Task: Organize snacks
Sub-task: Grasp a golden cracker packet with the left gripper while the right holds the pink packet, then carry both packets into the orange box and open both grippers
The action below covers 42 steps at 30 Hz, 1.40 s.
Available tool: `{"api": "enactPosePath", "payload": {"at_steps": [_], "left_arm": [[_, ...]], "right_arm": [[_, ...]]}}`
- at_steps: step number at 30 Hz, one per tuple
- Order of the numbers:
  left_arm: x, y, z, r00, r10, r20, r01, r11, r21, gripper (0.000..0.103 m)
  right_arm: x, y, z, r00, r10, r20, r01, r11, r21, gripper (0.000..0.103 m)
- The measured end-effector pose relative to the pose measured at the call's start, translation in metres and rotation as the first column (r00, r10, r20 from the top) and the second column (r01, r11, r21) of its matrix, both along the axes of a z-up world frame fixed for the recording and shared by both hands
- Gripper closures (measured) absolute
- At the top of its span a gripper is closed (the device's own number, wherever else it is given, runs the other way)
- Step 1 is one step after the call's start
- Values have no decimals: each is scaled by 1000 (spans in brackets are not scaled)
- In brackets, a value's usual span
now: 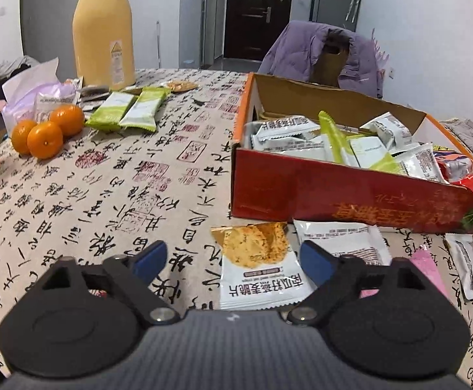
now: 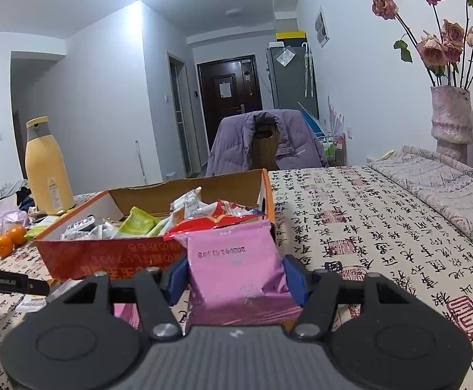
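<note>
Two grippers over a table covered in a calligraphy-print cloth (image 1: 113, 175). Left gripper (image 1: 233, 260) released, jaws spread wide; between them on the cloth lies a white snack packet with a gold top (image 1: 262, 266), neither blue pad touching it. No earlier view to compare. Just to its right, a second white packet (image 1: 340, 237) lies flat against the foot of the red cardboard box (image 1: 350, 191).

Right gripper (image 2: 235, 274) clenched on a pink packet (image 2: 233, 260); both blue pads press its sides, and the wrapper is creased low down. Packet sits in front of the box's near right corner (image 2: 113, 253); whether it rests on the cloth or is lifted clear is hard to tell from this angle.

Box open-topped, holding a heap of white, green and red wrappers. Loose on the far left of the table: two green packets (image 1: 129, 110) side by side, three oranges (image 1: 48, 130) touching one another, a tall yellow flask (image 1: 103, 32). Vase of dried roses (image 2: 451, 113) at far right.
</note>
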State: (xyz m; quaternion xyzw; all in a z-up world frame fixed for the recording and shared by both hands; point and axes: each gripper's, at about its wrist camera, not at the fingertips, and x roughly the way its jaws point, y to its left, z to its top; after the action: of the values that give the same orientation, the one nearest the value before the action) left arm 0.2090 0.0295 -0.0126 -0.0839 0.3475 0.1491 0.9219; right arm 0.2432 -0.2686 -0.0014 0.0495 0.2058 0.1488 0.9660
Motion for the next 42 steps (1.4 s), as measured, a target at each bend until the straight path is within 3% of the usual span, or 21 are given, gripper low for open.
{"api": "enactPosePath", "payload": {"at_steps": [7, 14, 28, 42], "left_arm": [[8, 0, -5, 998, -51, -27, 51, 999, -11, 46], [2, -1, -4, 996, -87, -1, 87, 996, -12, 56], [-31, -12, 27, 986, -114, 125, 110, 993, 43, 57], [-40, -51, 68, 946, -205, 250, 199, 979, 49, 57]], "right_arm": [[-2, 0, 0, 1000, -4, 9, 4, 1000, 2, 42], [-2, 1, -1, 1000, -7, 9, 7, 1000, -6, 42], [-13, 2, 3, 998, -8, 56, 8, 1000, -3, 42], [-19, 13, 12, 996, 18, 85, -16, 1000, -16, 42]]}}
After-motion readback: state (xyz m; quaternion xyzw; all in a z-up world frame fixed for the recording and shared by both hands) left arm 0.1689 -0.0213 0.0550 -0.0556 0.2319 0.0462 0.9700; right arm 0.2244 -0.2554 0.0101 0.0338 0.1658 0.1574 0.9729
